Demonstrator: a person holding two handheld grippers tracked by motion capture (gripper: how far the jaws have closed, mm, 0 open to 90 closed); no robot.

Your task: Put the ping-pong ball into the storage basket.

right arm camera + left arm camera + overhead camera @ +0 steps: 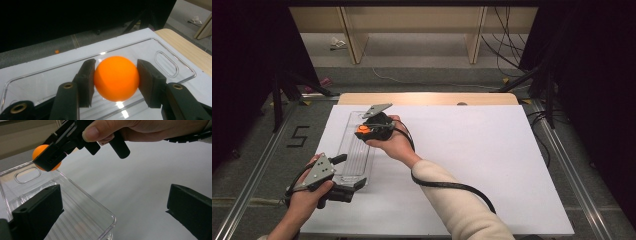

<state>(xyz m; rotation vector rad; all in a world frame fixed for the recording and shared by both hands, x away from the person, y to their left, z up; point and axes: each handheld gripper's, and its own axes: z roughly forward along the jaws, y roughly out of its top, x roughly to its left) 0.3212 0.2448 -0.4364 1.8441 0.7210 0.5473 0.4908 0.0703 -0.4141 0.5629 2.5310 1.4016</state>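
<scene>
Cream sleeve (464,210), black grippers with grey three-cornered plates, brass screws, trailing black cables

My black right hand-held gripper (116,82) pinches a plain bright orange ball (116,78) over a clear ribbed tray (354,152); white sheet (472,150) covers my pale wooden bench (427,98); my sleeve (462,210) is cream.

The scene contained one orange ball (116,78), one clear plastic tray (354,155), one white sheet (482,165) that covered one table (427,98), and two hand-held tools, the left tool (343,177) and the right tool (362,129).
</scene>
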